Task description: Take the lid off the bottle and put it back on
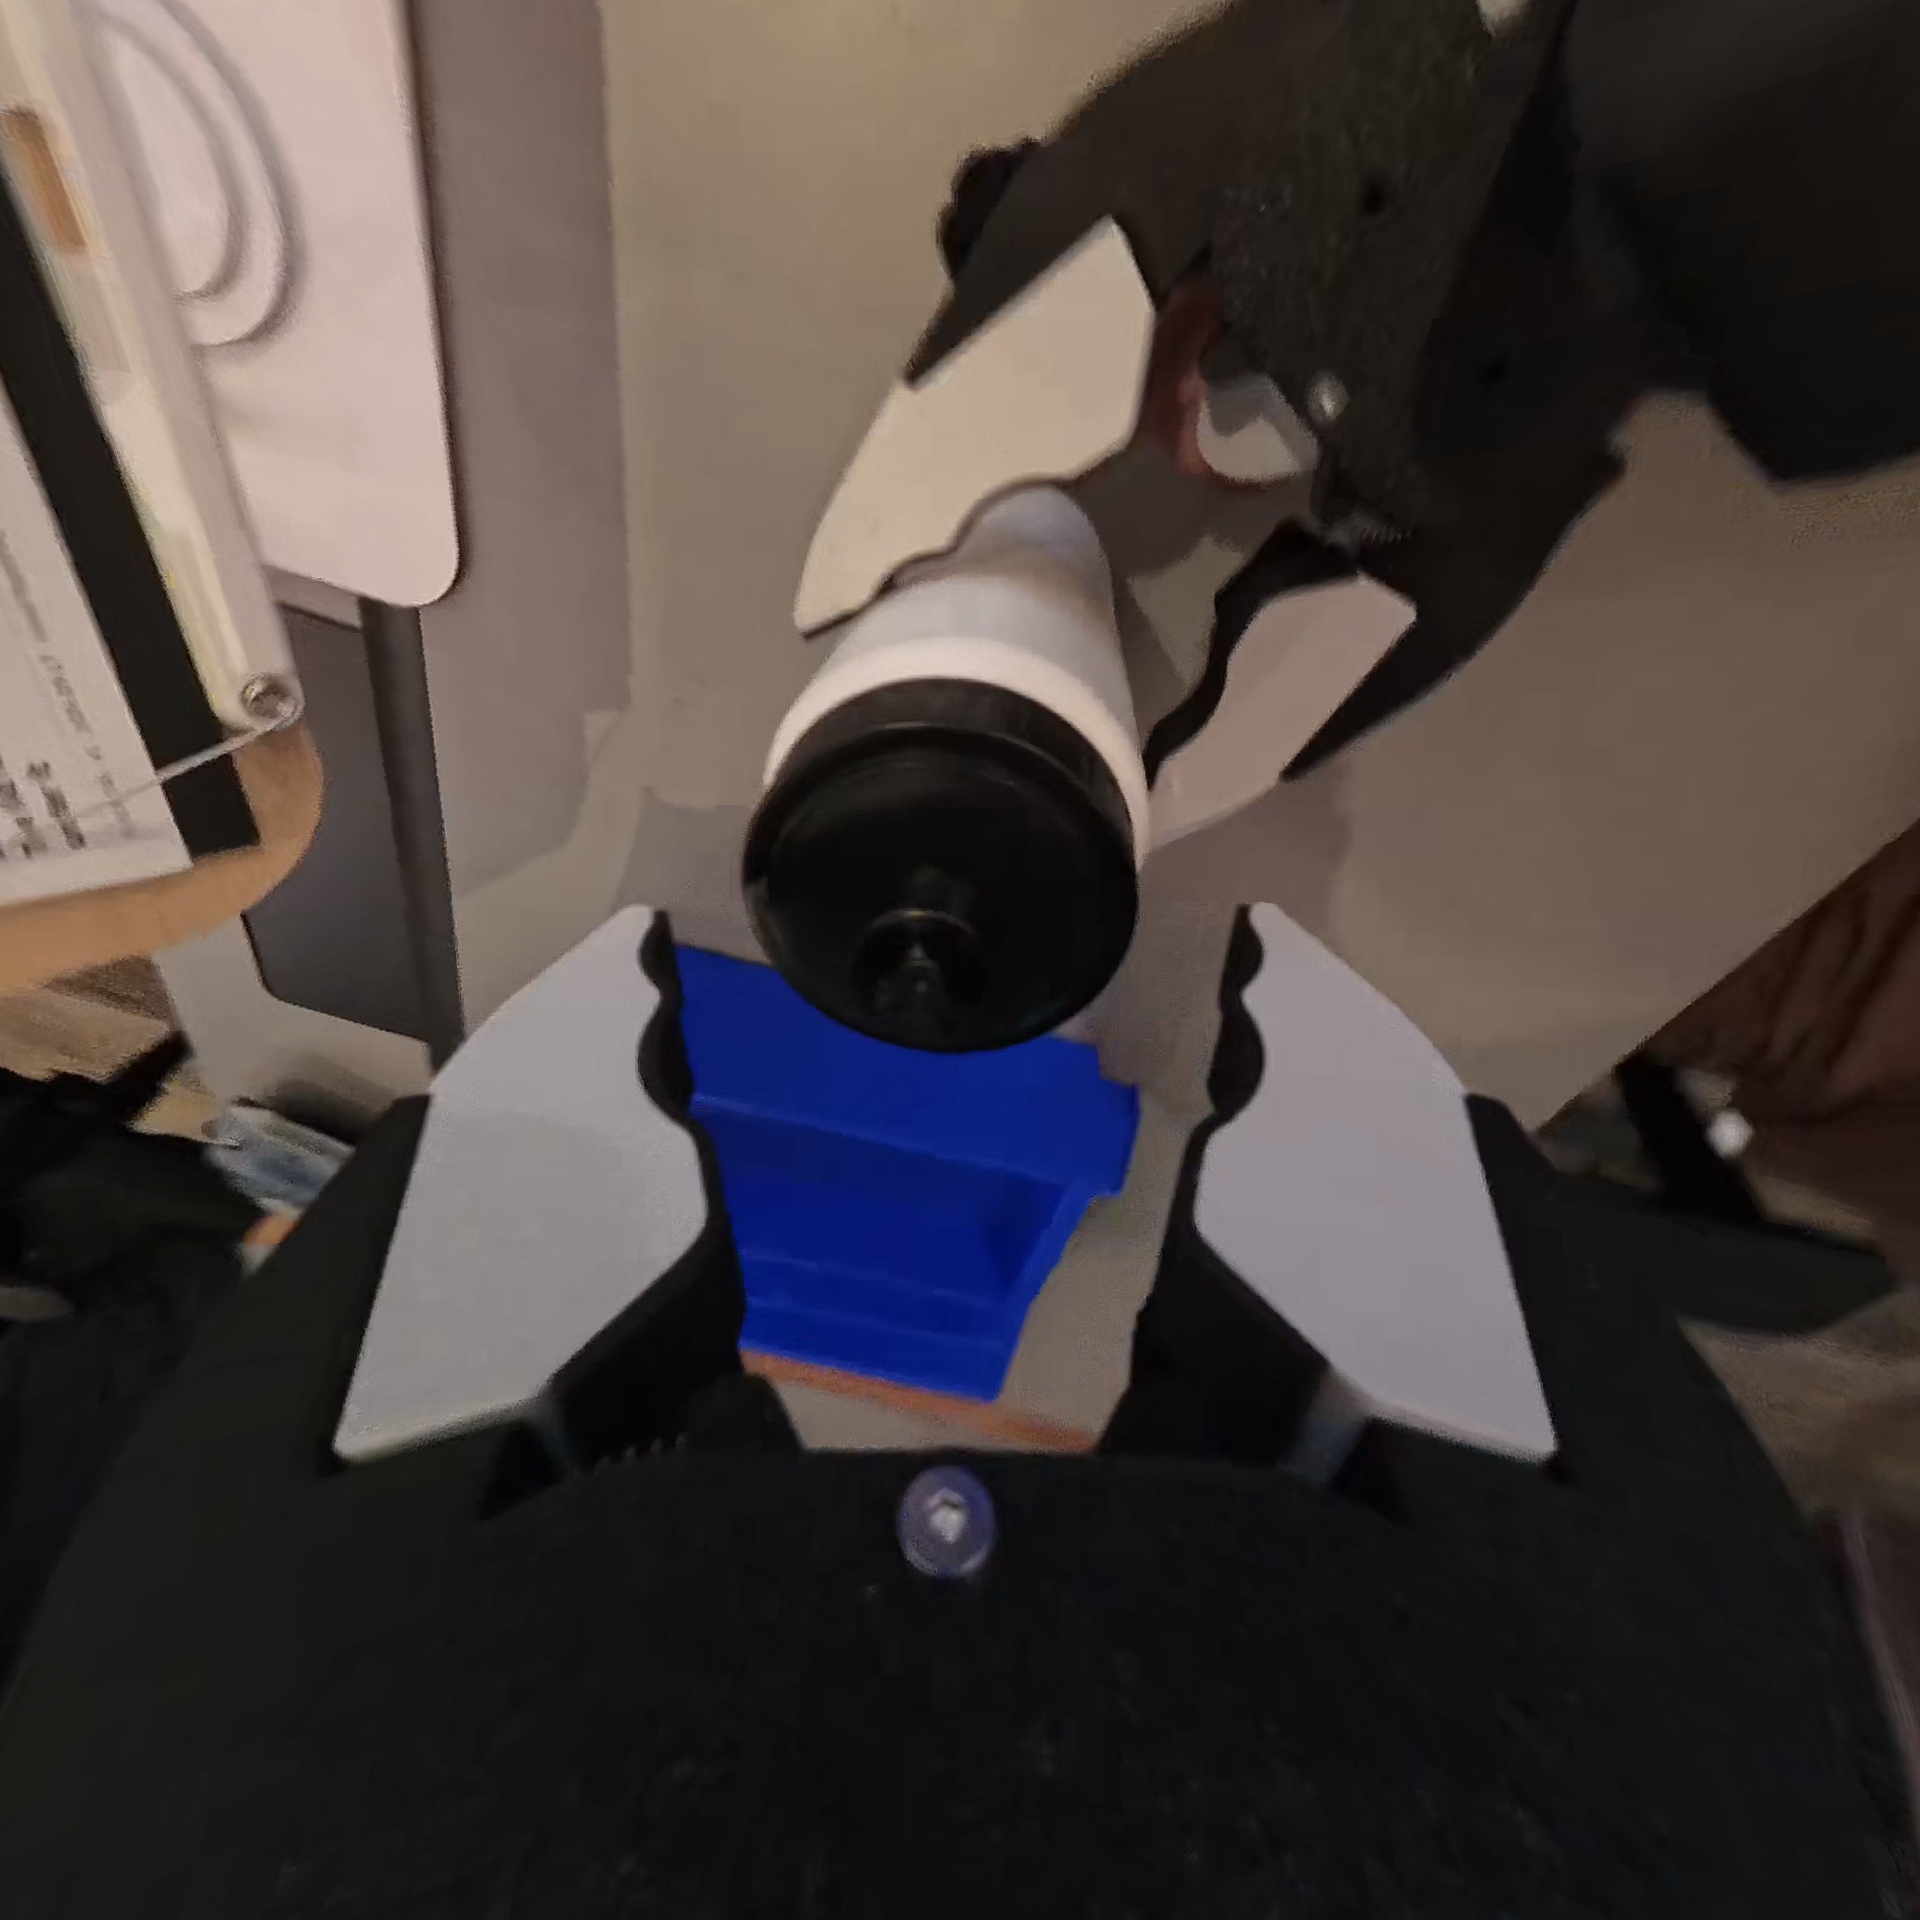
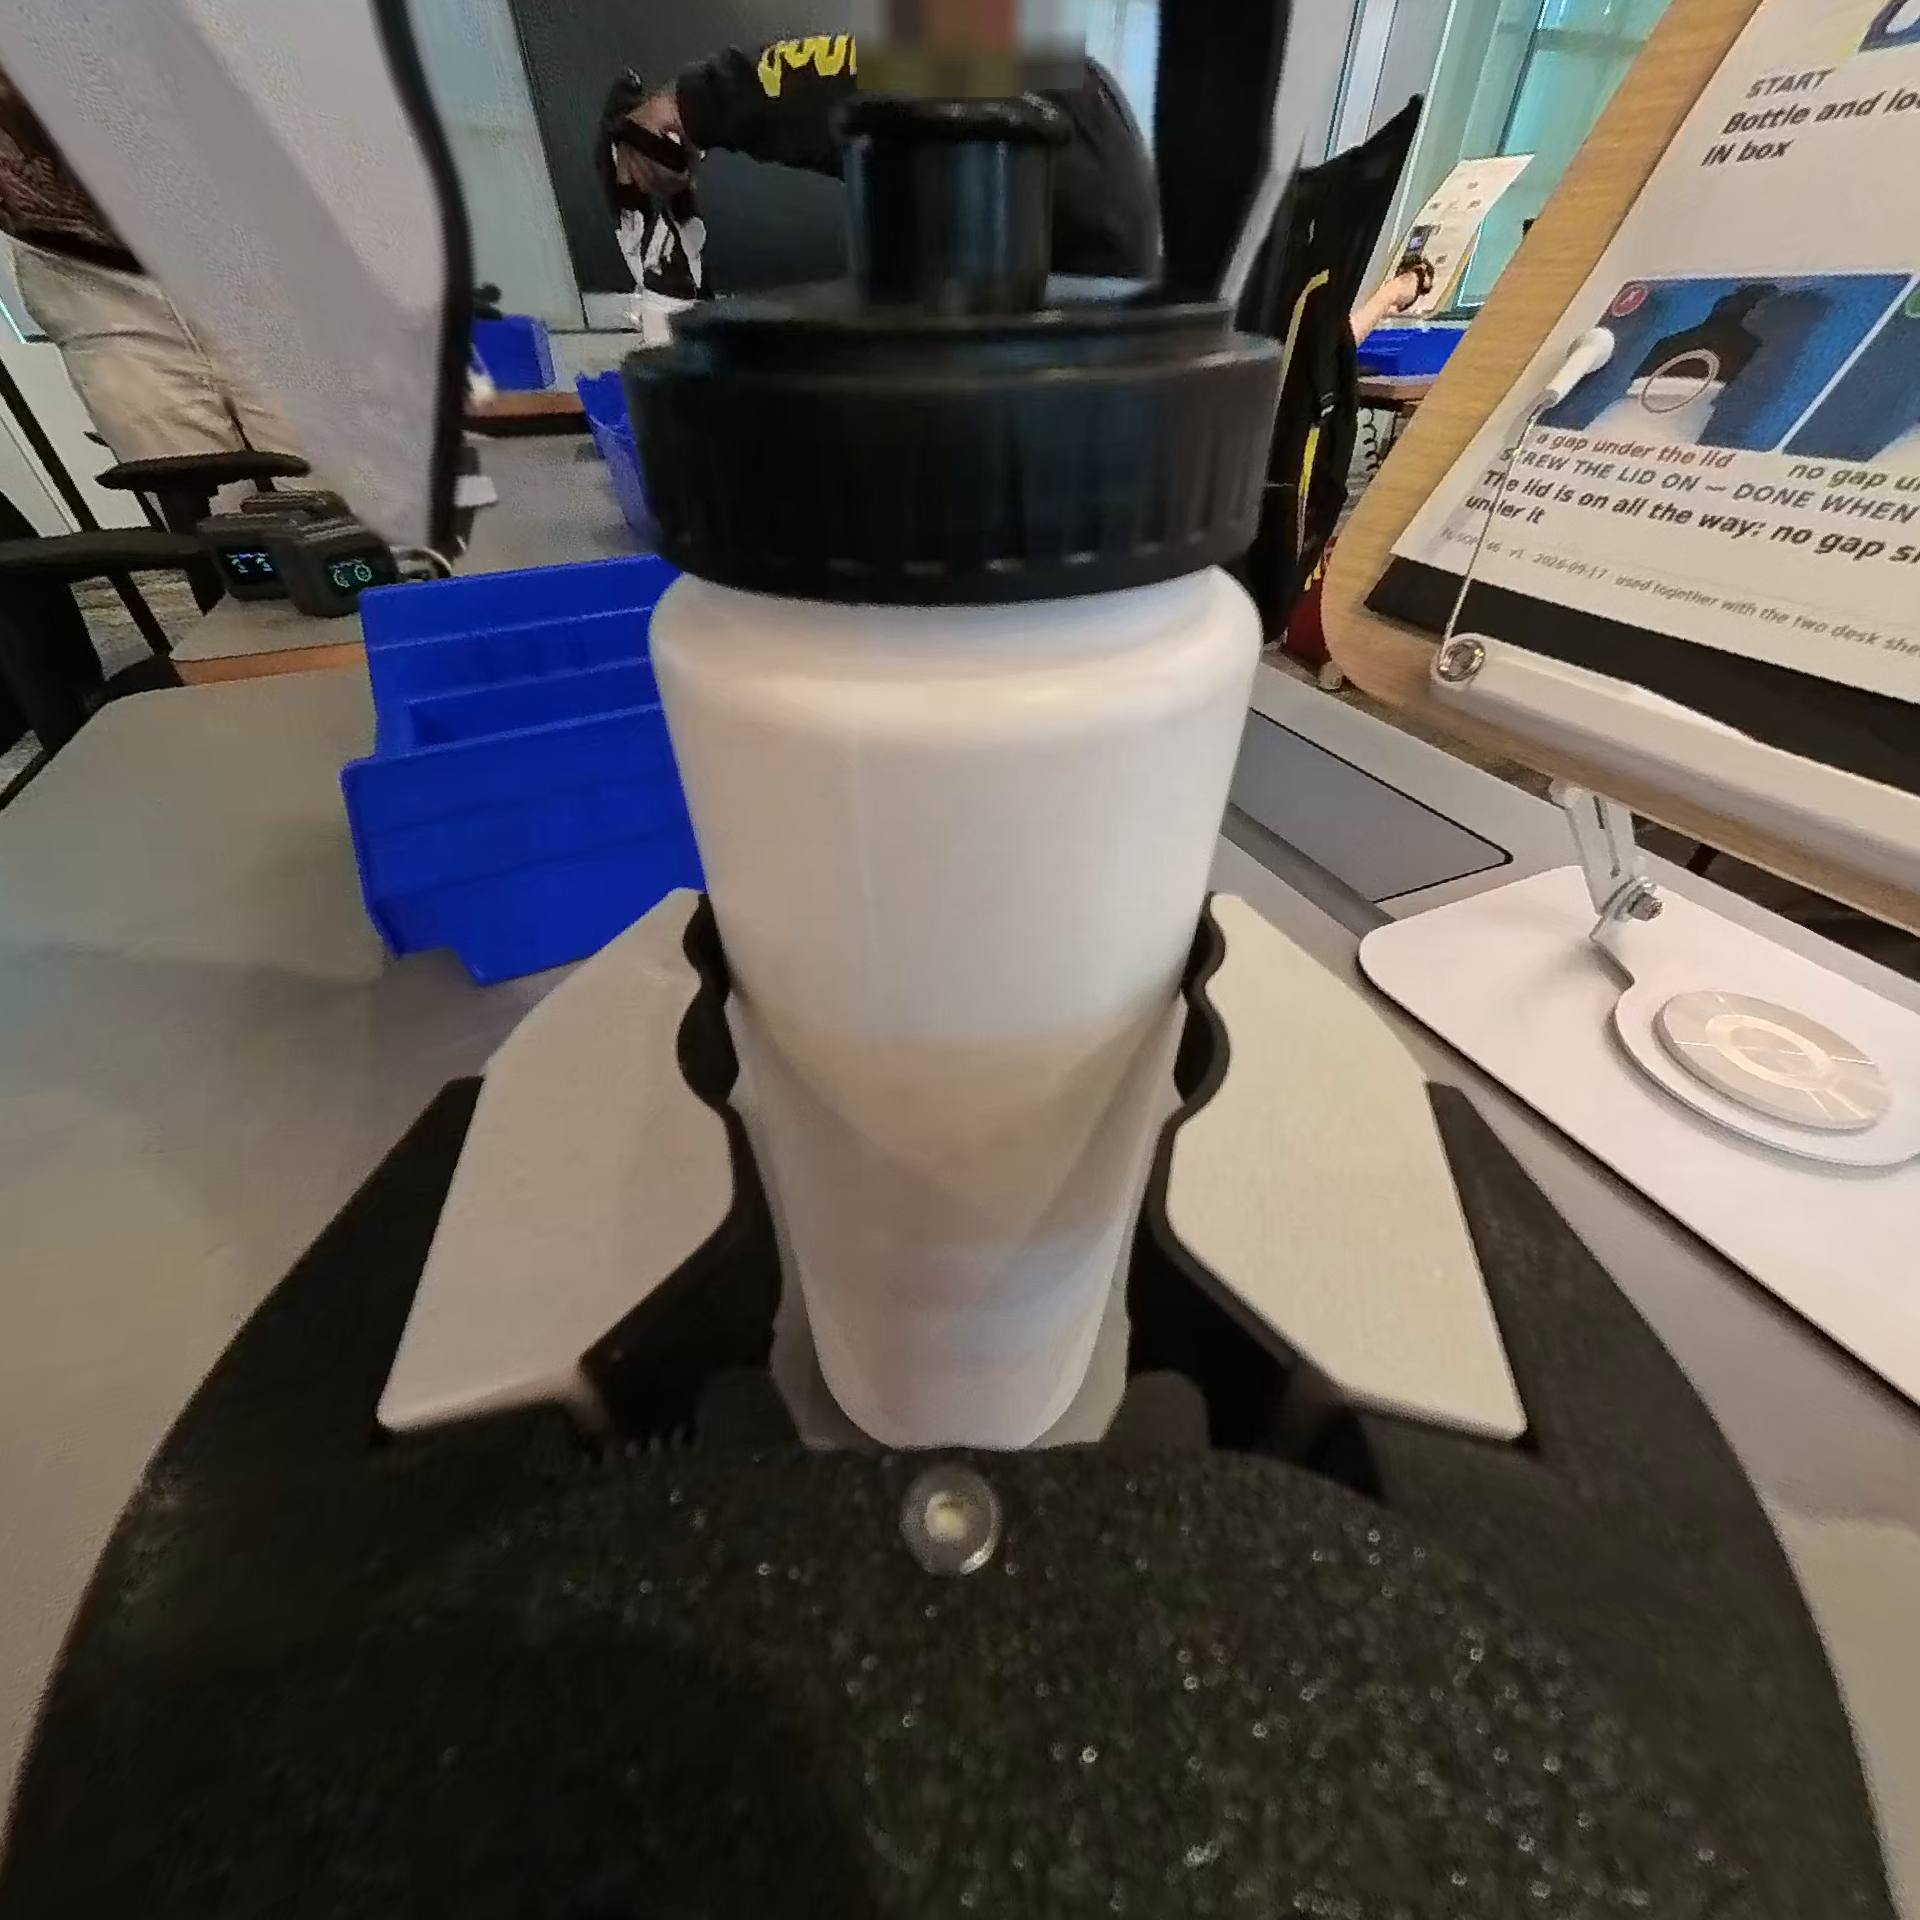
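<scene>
A white bottle (image 2: 956, 831) with a black screw lid (image 2: 951, 457) and spout stands upright in my right gripper (image 2: 951, 966). Both of its pads press on the lower body. In the left wrist view I look down on the lid (image 1: 940, 883) and the white body (image 1: 997, 623), with the right gripper's fingers (image 1: 935, 488) closed on the body. My left gripper (image 1: 951, 935) is open above the lid. Its fingers (image 1: 582, 1143) stand wide on either side and do not touch the lid. In the right wrist view, one left finger (image 2: 260, 260) shows beside the lid.
A blue bin (image 2: 499, 748) sits on the grey table (image 2: 187, 1039) behind and left of the bottle; it also shows under the lid in the left wrist view (image 1: 894, 1174). An instruction board (image 2: 1714, 416) on a white stand base (image 2: 1507, 1018) is at the right. People and chairs are far behind.
</scene>
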`<state>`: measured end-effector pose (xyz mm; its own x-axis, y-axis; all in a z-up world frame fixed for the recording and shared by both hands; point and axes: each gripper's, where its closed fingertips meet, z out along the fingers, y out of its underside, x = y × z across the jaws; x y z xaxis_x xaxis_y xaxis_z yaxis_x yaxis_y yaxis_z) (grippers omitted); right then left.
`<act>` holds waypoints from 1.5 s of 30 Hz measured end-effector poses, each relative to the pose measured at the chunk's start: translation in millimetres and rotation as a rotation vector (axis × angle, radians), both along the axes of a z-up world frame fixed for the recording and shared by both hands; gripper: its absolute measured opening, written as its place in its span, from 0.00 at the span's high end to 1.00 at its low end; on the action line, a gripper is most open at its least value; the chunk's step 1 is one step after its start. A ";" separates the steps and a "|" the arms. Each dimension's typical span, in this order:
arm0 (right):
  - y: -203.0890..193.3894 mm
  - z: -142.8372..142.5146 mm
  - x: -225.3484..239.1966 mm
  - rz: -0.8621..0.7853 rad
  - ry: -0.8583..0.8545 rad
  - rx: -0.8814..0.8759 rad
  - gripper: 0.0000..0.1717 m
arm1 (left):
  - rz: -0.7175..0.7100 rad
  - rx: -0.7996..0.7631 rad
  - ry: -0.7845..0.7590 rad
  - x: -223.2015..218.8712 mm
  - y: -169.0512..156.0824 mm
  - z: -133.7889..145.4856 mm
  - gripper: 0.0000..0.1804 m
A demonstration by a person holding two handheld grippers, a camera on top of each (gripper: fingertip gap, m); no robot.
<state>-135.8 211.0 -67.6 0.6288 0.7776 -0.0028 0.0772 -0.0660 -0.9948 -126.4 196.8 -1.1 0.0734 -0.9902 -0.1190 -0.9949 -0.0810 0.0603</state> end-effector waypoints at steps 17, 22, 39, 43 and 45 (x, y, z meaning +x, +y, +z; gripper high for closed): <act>0.0 -1.8 -1.2 -0.005 -0.011 -0.003 0.51 | 0.542 -0.032 -0.290 5.0 0.4 -8.1 0.60; 0.3 -2.3 -0.6 -0.002 -0.009 -0.006 0.51 | 0.172 -0.004 -0.099 1.3 1.4 -6.8 0.60; -0.7 -4.2 -3.3 0.000 -0.016 -0.006 0.51 | 0.251 -0.026 -0.186 12.9 -10.1 9.0 0.42; -0.8 -4.5 -3.5 0.001 -0.019 -0.008 0.51 | 0.605 0.004 -0.233 -1.0 2.9 8.0 0.47; -1.1 -4.8 -4.3 -0.001 -0.024 -0.008 0.51 | 0.618 0.060 -0.202 -8.0 8.5 0.9 0.49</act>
